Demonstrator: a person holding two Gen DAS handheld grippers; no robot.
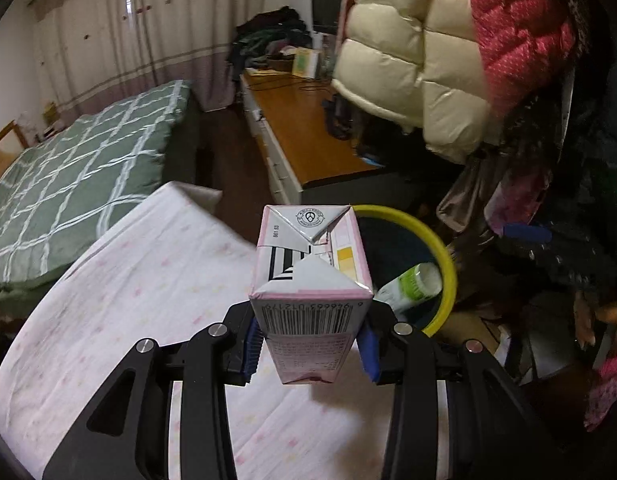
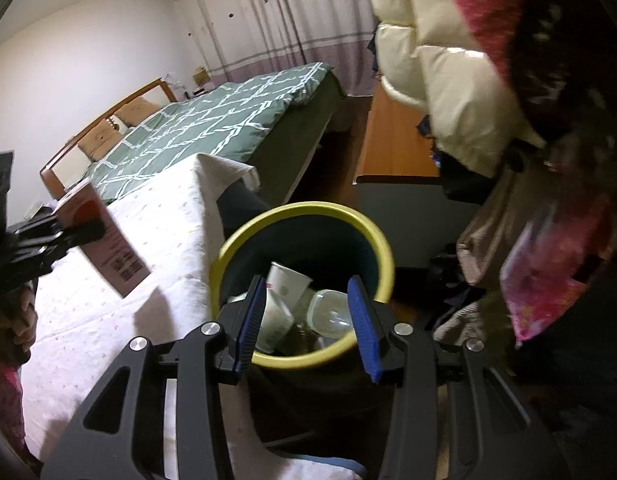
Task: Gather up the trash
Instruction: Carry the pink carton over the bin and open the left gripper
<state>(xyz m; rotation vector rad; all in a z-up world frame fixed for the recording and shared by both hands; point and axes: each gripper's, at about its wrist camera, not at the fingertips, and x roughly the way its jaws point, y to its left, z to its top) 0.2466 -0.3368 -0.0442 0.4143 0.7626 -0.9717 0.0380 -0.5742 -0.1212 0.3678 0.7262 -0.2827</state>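
1. Left gripper [image 1: 310,342]: clenched on a pink carton [image 1: 310,276], long axis running straight out along the fingers, held above the bedsheet [image 1: 148,280].
2. Bin [image 1: 444,260], yellow-rimmed: at 2 o'clock from the carton, just beyond its tip; left hand is the one carrying.
3. Right gripper [image 2: 306,322]: released, empty, over the bin with cups [image 2: 286,284] inside.
4. Room: bedroom, green quilt [image 1: 80,176] at 10 o'clock, wooden desk [image 1: 304,128] at 12.

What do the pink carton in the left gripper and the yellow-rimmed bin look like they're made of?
The carton looks like coated paperboard: sharp folded corner flaps, a slight sheen, a printed barcode. The bin looks like moulded plastic: a smooth, even yellow rim over a dark wall with a dull gloss, though motion blur leaves that open.
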